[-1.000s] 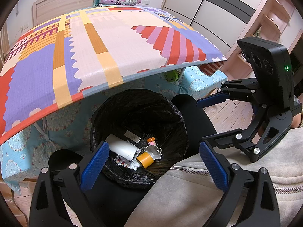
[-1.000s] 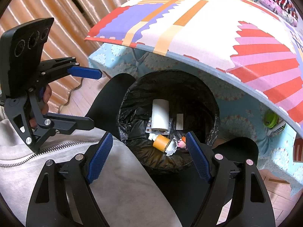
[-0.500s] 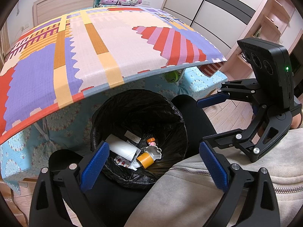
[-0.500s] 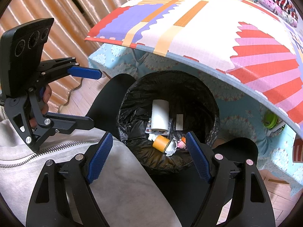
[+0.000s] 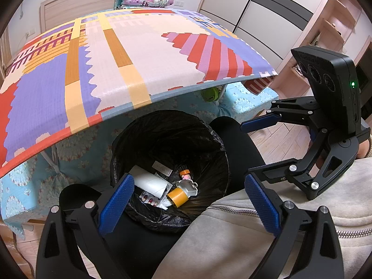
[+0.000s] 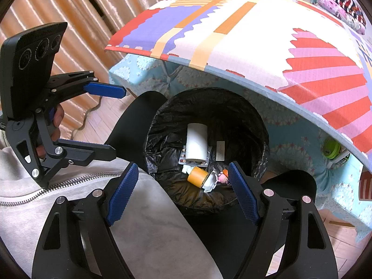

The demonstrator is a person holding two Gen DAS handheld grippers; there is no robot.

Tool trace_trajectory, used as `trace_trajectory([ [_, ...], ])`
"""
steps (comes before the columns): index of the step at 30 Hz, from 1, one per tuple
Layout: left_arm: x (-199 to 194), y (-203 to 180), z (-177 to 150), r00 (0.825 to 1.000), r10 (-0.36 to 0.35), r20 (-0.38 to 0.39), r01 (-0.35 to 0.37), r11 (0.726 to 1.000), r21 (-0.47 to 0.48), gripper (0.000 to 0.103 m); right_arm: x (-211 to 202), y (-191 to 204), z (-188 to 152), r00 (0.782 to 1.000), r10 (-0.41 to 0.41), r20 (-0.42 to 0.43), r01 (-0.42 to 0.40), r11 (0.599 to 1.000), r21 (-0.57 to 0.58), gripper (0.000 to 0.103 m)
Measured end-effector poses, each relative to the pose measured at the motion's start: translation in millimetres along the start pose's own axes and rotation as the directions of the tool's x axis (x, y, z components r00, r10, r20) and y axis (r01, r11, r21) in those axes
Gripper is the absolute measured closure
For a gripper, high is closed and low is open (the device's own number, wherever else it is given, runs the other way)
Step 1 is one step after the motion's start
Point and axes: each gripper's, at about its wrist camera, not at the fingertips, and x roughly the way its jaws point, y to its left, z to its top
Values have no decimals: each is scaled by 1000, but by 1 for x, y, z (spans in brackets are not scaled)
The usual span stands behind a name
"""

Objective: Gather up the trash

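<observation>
Both grippers hang above the person's lap, aimed down at the round bin lined with a black plastic bag, which sits in the lower centre of each view between the person's black-clad legs.

The left gripper fills the bottom of the left wrist view, its blue-padded fingers spread wide and holding nothing. In the right wrist view it shows again at the left edge, level and pointing right.

The right gripper is likewise spread and empty.

The trash lies at the bottom of the bin: a white cardboard tube, a blister pack of pills, an orange roll of tape and a small pink figure.

The bin stands just under the edge of the table with the colourful patterned mat.
</observation>
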Motion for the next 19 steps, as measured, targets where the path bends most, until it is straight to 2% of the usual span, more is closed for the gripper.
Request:
trace_trajectory([
  [19, -1, -2, 2, 1000, 0, 1, 0, 1000, 1, 10, -1, 1, 4, 1000, -1, 4, 1, 1000, -4, 24],
])
